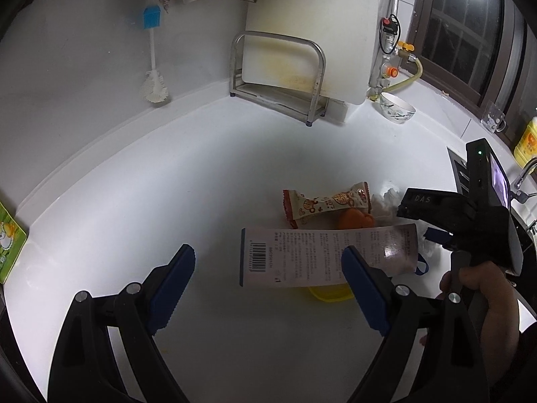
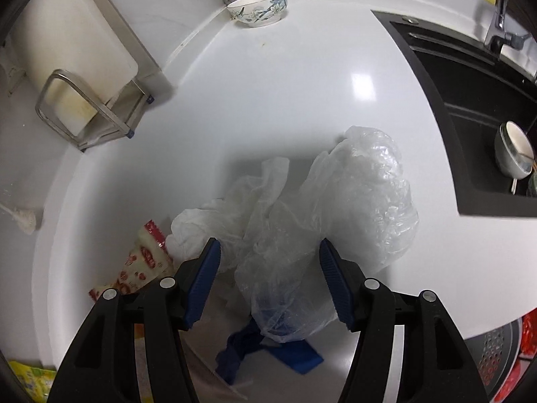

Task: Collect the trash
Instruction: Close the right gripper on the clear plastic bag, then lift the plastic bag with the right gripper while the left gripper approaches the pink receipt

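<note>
On the white counter lies a pile of trash: a long white wrapper with a barcode, a red-and-cream snack wrapper, an orange scrap and a yellow piece. My left gripper is open, just short of the barcode wrapper. In the right wrist view, crumpled clear plastic bags lie over a blue strip, with the snack wrapper to the left. My right gripper is open, its fingers either side of the plastic; it also shows in the left wrist view.
A steel rack holding a white cutting board stands against the back wall, with a patterned bowl beside it. A dish brush leans on the wall at left. A black sink with a bowl in it lies to the right.
</note>
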### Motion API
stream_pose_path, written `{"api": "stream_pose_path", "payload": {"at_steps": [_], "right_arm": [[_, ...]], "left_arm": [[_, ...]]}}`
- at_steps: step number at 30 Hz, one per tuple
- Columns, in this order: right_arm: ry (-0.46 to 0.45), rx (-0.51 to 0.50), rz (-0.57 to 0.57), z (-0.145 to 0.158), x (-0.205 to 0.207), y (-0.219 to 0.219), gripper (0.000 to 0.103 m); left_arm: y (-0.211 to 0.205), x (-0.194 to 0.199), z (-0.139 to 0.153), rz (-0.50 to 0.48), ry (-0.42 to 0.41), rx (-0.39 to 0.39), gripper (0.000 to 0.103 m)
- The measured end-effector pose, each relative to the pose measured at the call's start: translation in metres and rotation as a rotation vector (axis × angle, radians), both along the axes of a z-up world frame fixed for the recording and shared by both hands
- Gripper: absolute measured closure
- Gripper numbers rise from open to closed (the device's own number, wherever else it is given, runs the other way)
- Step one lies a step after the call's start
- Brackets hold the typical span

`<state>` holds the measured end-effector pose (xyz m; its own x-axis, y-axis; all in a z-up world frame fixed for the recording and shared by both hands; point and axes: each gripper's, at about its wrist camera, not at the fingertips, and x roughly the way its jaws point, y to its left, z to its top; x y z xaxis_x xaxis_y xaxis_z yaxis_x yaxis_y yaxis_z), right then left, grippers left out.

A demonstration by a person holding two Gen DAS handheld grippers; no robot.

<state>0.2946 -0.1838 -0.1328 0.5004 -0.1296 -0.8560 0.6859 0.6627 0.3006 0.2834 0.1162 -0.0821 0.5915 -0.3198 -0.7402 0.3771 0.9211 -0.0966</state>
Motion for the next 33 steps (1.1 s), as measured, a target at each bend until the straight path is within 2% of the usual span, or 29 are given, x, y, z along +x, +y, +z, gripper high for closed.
{"api": "stream_pose_path", "payload": {"at_steps": [1, 3, 4, 6, 8, 22, 31, 32, 33], "right_arm": [[-0.004, -0.01, -0.001, 0.0, 0.001, -0.001, 0.046], [-0.003, -0.034, 0.009, 0.0, 0.003, -0.001, 0.066], [0.0, -0.049, 0.019, -0.001, 0.004, 0.0, 0.07], [0.0, -0.067, 0.044, -0.002, 0.006, 0.0, 0.09], [-0.008, -0.073, 0.07, -0.003, 0.006, -0.002, 0.096], [-0.166, -0.037, 0.112, 0.015, -0.032, -0.028, 0.098], [-0.167, 0.07, 0.136, 0.011, -0.023, -0.026, 0.095], [-0.164, 0.079, 0.143, 0.011, -0.021, -0.025, 0.084], [-0.163, 0.082, 0.15, 0.011, -0.019, -0.023, 0.066]], "left_arm": [[0.001, 0.0, 0.0, 0.0, 0.002, -0.003, 0.016], [0.003, 0.001, -0.001, 0.001, 0.003, -0.006, 0.016], [0.003, 0.001, -0.001, 0.002, 0.004, -0.008, 0.016], [0.004, 0.001, -0.002, 0.004, 0.008, -0.014, 0.016], [0.003, 0.001, -0.002, 0.007, 0.012, -0.018, 0.016], [-0.014, -0.003, -0.01, -0.029, 0.02, -0.002, 0.016], [-0.021, -0.009, -0.008, -0.045, 0.017, -0.001, 0.016], [-0.021, -0.009, -0.008, -0.046, 0.017, -0.001, 0.016], [-0.021, -0.009, -0.008, -0.046, 0.018, -0.001, 0.016]]}}
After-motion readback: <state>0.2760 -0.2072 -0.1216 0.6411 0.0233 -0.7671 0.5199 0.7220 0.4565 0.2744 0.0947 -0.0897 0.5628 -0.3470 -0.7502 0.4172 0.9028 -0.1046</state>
